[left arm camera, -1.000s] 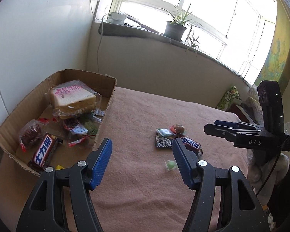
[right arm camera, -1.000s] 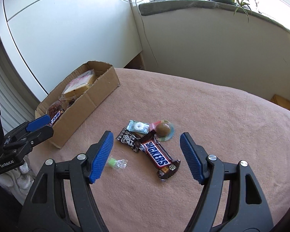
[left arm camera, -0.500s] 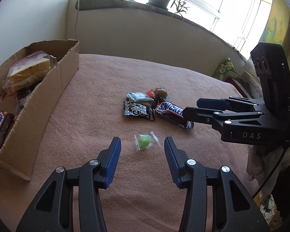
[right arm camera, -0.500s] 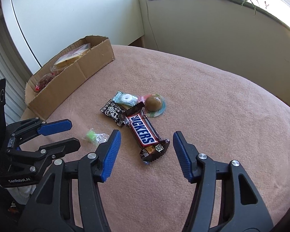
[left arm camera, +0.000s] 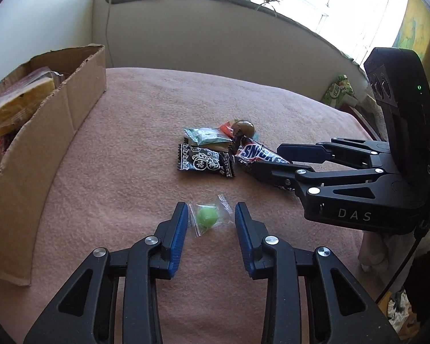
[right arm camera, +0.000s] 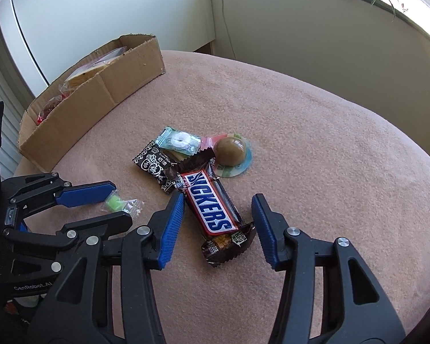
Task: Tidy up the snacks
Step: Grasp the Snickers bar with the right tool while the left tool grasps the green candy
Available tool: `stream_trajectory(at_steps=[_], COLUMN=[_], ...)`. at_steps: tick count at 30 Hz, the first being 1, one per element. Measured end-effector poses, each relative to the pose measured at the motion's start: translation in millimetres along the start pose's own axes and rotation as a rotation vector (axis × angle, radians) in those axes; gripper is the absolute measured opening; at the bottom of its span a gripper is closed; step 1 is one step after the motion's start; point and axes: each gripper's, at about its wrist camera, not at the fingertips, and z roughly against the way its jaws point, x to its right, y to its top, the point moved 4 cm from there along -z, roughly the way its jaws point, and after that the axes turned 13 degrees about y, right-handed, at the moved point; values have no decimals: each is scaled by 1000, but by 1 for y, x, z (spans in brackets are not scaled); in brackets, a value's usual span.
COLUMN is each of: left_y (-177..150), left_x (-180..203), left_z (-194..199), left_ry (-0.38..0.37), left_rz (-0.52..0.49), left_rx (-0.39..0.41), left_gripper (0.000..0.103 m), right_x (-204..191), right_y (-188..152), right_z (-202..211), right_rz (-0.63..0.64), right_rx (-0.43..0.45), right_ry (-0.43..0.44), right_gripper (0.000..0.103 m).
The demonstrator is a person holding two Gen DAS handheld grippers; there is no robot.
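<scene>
A green candy in a clear wrapper (left arm camera: 206, 216) lies on the pink cloth between the blue pads of my left gripper (left arm camera: 211, 215). Its jaws are closing and the pads are still clear of the candy. A Snickers bar (right arm camera: 209, 200) lies between the pads of my right gripper (right arm camera: 218, 200), whose jaws are also closing without pressing on it. In the right wrist view my left gripper (right arm camera: 120, 202) brackets the green candy (right arm camera: 114, 202). In the left wrist view my right gripper (left arm camera: 272, 159) reaches in from the right over the Snickers bar (left arm camera: 258, 154).
A black plum-candy packet (right arm camera: 154, 163), a teal mint packet (right arm camera: 180, 142) and a brown jelly cup (right arm camera: 232, 150) lie just beyond the Snickers bar. A cardboard box (left arm camera: 57, 132) holding wrapped snacks stands at the left. A wall and windowsill close off the far side.
Both grippers have sunk toward the cloth and their jaws have narrowed. The left now straddles the green candy and the right straddles the Snickers bar.
</scene>
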Motion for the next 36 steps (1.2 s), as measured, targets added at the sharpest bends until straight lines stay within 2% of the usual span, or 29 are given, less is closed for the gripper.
stream_trajectory(at_steps=[2,4,10,19,36], left_y=[1,1,-5,-5,-12], left_x=[1,3,1,-5,-26], left_z=[-1,-1,2,3,42], left_ry=[6,10,7,1,6], left_rz=[-13,-20,-17,-14,20], left_rx=[2,4,6,13,90], left_gripper=[28,26,24,22,22], right_x=[-1,-2,-5,-7,-19], right_y=[1,2,1,-4,-2], right_z=[-1,-3,-4,3,29], right_rz=[6,11,26,18,11], right_rx=[-4,-10,-19,-6,41], right_ry=[0,5,-2,-2,0], right_gripper=[47,37,32,30,30])
